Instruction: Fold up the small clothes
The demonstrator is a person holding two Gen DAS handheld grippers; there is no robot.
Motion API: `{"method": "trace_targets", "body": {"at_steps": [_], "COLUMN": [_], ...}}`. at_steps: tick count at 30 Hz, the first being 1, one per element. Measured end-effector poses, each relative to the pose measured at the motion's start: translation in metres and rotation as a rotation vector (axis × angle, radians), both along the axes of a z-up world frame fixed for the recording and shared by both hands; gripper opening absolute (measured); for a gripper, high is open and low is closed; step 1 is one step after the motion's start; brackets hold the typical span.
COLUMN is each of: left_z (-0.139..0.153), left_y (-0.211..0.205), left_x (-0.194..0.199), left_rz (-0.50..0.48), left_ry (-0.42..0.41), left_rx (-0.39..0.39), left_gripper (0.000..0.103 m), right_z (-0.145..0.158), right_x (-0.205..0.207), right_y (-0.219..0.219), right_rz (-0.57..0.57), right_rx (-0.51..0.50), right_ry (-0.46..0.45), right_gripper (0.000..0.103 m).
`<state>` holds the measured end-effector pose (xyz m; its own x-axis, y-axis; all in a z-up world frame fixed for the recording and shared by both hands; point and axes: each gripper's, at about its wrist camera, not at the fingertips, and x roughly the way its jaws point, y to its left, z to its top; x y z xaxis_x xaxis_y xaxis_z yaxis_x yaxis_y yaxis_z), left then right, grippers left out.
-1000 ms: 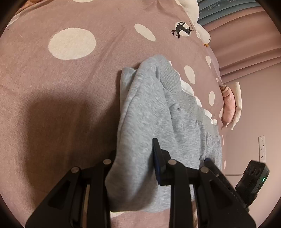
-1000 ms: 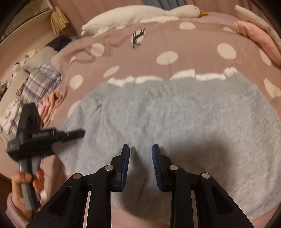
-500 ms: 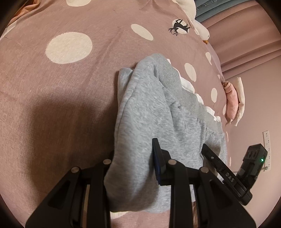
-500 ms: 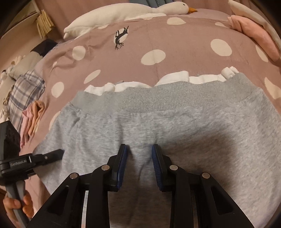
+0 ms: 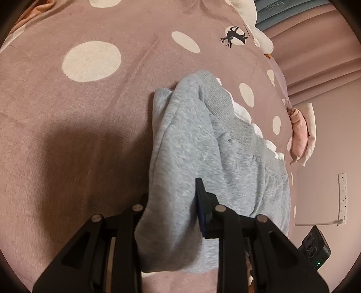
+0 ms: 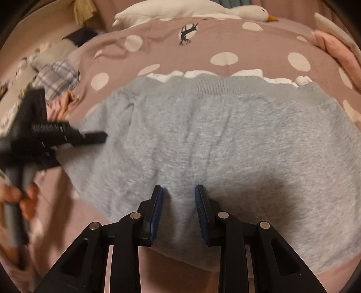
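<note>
A small grey fleece garment (image 6: 225, 144) with a ribbed waistband lies on a mauve polka-dot blanket (image 6: 225, 40). White cloth (image 6: 250, 73) peeks out beyond the waistband. My left gripper (image 5: 173, 198) is shut on a lifted fold of the grey garment (image 5: 180, 144) at its left side; one finger is hidden by the cloth. It also shows in the right wrist view (image 6: 85, 137), held by a hand. My right gripper (image 6: 179, 193) is open, its fingers low over the garment's near edge.
A white goose plush (image 6: 203, 9) lies at the far edge of the bed. Folded pink and white clothes (image 5: 301, 133) sit at the right. A plaid garment and other loose clothes (image 6: 56, 76) are piled at the left. A wall socket (image 5: 342, 198) is on the right wall.
The right gripper moved forward over the garment, then drew back a little. The left gripper stays shut on the fold and has shifted slightly.
</note>
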<state>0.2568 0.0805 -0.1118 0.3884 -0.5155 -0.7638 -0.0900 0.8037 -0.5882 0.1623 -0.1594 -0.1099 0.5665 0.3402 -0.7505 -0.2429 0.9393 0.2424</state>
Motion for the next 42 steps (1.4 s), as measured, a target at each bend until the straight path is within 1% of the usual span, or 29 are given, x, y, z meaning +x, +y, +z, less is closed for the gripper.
{"method": "trace_targets", "body": {"at_steps": [2, 3, 5, 9, 10, 13, 17, 19, 20, 21, 22, 24, 25, 26, 27, 28, 29, 31, 33, 36, 38, 39, 42], "left_z": [0.009, 0.013, 0.031, 0.06, 0.069, 0.084, 0.091, 0.091, 0.091, 0.09, 0.089, 0.084, 0.079, 0.077, 0.075, 0.071, 0.069, 0.068, 0.074, 0.08, 0.078, 0.075, 0.062], "left_y": [-0.003, -0.004, -0.012, -0.036, -0.046, -0.075, -0.118, -0.14, -0.148, -0.162, -0.171, -0.188, -0.199, -0.203, -0.207, -0.205, -0.202, -0.187, -0.165, -0.139, -0.119, -0.108, -0.09], "left_x": [-0.003, -0.004, -0.007, -0.011, -0.012, -0.014, -0.018, -0.024, -0.025, -0.031, -0.034, -0.04, -0.043, -0.045, -0.046, -0.045, -0.045, -0.042, -0.046, -0.05, -0.052, -0.052, -0.053], "left_rz": [0.006, 0.003, -0.02, -0.092, -0.117, -0.18, -0.257, -0.301, -0.32, -0.354, -0.376, -0.443, -0.48, -0.495, -0.505, -0.504, -0.502, -0.495, -0.463, -0.415, -0.377, -0.358, -0.325], "left_ry": [-0.017, -0.029, -0.081, -0.148, -0.166, -0.202, -0.234, -0.248, -0.255, -0.271, -0.279, -0.278, -0.273, -0.273, -0.277, -0.272, -0.259, -0.235, -0.25, -0.266, -0.265, -0.259, -0.221], "left_rx": [0.003, 0.002, 0.02, 0.037, 0.052, 0.097, 0.153, 0.181, 0.193, 0.218, 0.229, 0.205, 0.204, 0.215, 0.228, 0.218, 0.196, 0.115, 0.095, 0.104, 0.141, 0.161, 0.16], "left_gripper": [0.024, 0.023, 0.022, 0.017, 0.017, 0.017, 0.017, 0.018, 0.018, 0.018, 0.018, 0.015, 0.015, 0.015, 0.015, 0.015, 0.015, 0.017, 0.018, 0.018, 0.018, 0.018, 0.02], "right_z": [0.003, 0.005, 0.009, 0.016, 0.016, 0.015, 0.012, 0.009, 0.008, 0.006, 0.005, 0.002, -0.001, -0.006, -0.011, -0.015, -0.018, -0.02, -0.017, -0.007, -0.003, -0.002, 0.003], "right_x": [0.004, 0.006, 0.007, 0.003, 0.003, 0.003, 0.008, 0.012, 0.009, 0.011, 0.011, 0.014, 0.015, 0.017, 0.018, 0.019, 0.02, 0.021, 0.025, 0.03, 0.034, 0.036, 0.044], "right_y": [-0.005, -0.009, -0.022, -0.063, -0.071, -0.094, -0.116, -0.129, -0.129, -0.133, -0.135, -0.14, -0.143, -0.148, -0.15, -0.151, -0.151, -0.149, -0.142, -0.134, -0.128, -0.123, -0.109], "right_rz": [-0.001, -0.003, -0.015, -0.087, -0.107, -0.152, -0.197, -0.21, -0.215, -0.217, -0.215, -0.218, -0.221, -0.228, -0.241, -0.254, -0.271, -0.278, -0.252, -0.208, -0.191, -0.18, -0.153], "right_rx": [0.027, 0.058, 0.136, 0.33, 0.357, 0.444, 0.595, 0.705, 0.743, 0.791, 0.826, 0.903, 0.95, 1.015, 1.064, 1.079, 1.065, 1.029, 0.997, 0.948, 0.916, 0.897, 0.822], "right_ry": [0.023, 0.039, 0.056, 0.042, 0.041, 0.045, 0.053, 0.055, 0.059, 0.066, 0.069, 0.077, 0.083, 0.095, 0.11, 0.125, 0.149, 0.172, 0.187, 0.179, 0.185, 0.194, 0.219], "right_gripper": [0.029, 0.029, 0.029, 0.029, 0.029, 0.03, 0.03, 0.031, 0.032, 0.037, 0.04, 0.04, 0.041, 0.043, 0.049, 0.055, 0.055, 0.055, 0.055, 0.055, 0.055, 0.055, 0.057]}}
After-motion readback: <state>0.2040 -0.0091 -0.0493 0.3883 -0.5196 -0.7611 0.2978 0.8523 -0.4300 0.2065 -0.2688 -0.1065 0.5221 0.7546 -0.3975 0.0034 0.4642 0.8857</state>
